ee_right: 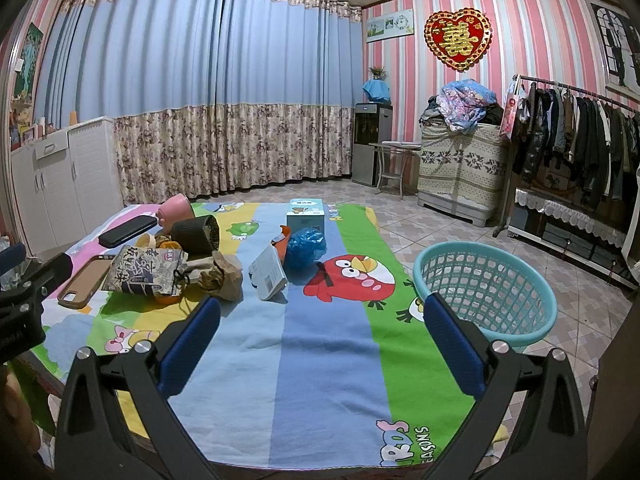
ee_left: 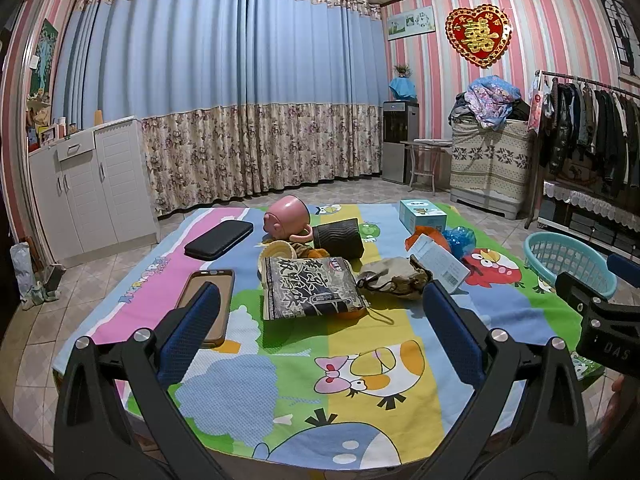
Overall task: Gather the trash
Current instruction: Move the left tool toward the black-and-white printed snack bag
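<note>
Both grippers, left (ee_left: 320, 328) and right (ee_right: 320, 332), hover with jaws spread and empty over the bench's near edge, while the crumpled wrapper (ee_left: 394, 274) at mid-bench, likely light and soft, should pinch easily by its bunched top for the basket (ee_right: 486, 286).

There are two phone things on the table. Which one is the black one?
The black one is the closed phone wallet case, lying farther back on the pink stripe. The other, the tan phone case, lies open-side up, nearer the left gripper.
</note>
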Motion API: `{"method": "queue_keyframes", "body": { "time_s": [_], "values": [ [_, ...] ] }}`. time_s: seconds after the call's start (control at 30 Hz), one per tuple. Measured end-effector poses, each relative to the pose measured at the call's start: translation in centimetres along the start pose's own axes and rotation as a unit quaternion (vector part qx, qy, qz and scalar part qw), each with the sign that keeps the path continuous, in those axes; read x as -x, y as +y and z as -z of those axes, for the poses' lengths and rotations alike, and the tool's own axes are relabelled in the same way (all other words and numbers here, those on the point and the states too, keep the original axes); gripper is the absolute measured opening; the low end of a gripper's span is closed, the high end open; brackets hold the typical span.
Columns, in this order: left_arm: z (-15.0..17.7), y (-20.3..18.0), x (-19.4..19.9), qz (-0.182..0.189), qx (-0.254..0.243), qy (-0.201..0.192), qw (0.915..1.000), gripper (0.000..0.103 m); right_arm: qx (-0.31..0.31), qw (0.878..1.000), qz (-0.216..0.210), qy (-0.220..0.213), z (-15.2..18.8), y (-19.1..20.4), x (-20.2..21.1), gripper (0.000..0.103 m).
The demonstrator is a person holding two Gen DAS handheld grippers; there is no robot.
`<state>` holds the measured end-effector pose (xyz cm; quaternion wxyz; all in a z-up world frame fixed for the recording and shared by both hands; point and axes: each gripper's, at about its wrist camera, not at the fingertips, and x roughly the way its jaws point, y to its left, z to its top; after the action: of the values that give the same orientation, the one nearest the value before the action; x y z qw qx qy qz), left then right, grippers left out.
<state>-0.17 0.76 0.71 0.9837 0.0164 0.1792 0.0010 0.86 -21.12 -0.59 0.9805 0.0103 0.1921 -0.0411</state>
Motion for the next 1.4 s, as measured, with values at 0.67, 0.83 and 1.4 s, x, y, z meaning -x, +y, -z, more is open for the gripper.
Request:
{"method": "queue_keyframes", "body": {
  "time_s": [0.67,0.83,1.4],
  "values": [
    [0.6,2.1,-4.7,-0.025,-0.002,0.036,0.9990,0.098,0.009,0.999,0.024,0.026,0.9,-0.6,-2.4,0.099],
    [0.4,3.4,-7.5,-0.028,0.005,0.056,0.9980,0.098,0.010,0.999,0.026,0.039,0.7,-0.8,-4.0,0.099],
    [1.0,5.1,-16.2,-0.017,0.000,0.135,0.9907,0.098,-0.006,0.995,0.023,0.098,-0.3,-1.7,-8.1,0.099]
  ]
}}
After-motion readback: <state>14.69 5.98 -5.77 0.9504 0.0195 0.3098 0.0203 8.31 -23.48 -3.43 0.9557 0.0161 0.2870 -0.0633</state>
